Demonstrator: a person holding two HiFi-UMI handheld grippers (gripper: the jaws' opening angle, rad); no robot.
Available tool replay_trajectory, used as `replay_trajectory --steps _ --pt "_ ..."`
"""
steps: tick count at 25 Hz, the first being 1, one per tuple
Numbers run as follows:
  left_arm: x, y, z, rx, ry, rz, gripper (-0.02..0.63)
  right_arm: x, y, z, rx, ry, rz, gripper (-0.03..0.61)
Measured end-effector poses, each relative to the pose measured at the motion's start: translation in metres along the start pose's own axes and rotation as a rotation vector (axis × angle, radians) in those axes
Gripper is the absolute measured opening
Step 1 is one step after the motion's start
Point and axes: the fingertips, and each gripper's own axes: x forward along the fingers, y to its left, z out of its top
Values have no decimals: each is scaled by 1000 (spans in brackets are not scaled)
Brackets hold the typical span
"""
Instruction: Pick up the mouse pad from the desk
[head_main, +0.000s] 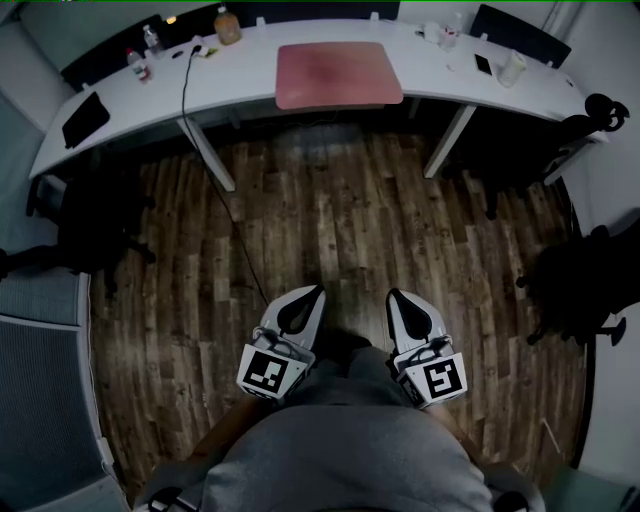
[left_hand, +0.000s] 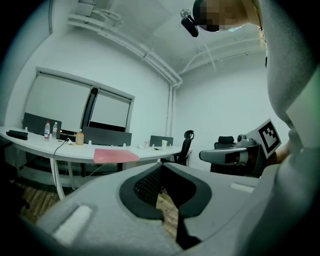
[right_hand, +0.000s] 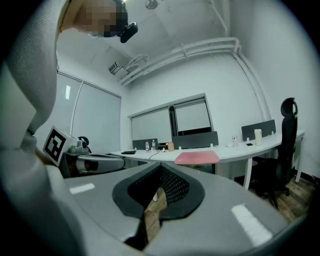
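approach stage: mouse pad far off, both grippers empty

the pink mouse pad (head_main: 339, 75) lies flat near the middle of the white desk (head_main: 240, 85), at the far side of the room, with its near edge at the desk's front rim. the person stands well apart from it across the wooden floor (head_main: 340, 220), so the step in hand looks like the approach. the left gripper (head_main: 316, 292) and right gripper (head_main: 393, 296) are clenched on nothing. they are held level and side by side, close to the body, pointing toward the desk. the next move likely calls for walking closer, then opening a pair of jaws at the pad's near edge.

Open wood floor (head_main: 340, 230) up to desk (head_main: 240, 85), dark chairs (head_main: 575, 280) flanking left and right
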Motion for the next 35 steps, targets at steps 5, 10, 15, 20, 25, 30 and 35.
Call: replay_trajectory --steps 5,10,15,20,25,30,35 --pt "1 -2 -10 -11 17 -28 -2 -7 -1 -12 19 25 -23 -2" --pt "16 1 -17 -17 26 -37 -2 3 -6 -17 22 21 -4 -2" --pt "41 17 -13 -6 25 -15 -2 28 -29 -12 26 -11 26 -2" --pt "89 40 -3 10 15 11 -2 66 -73 -5 37 -11 35 -2" --pt "153 59 16 23 -22 32 -2 104 -137 17 12 -57 41 -2" --pt "205 71 35 25 -43 62 -2 136 -180 37 0 -68 70 -2" --pt "233 83 33 34 -31 107 -2 160 -200 38 9 -56 117 -2"
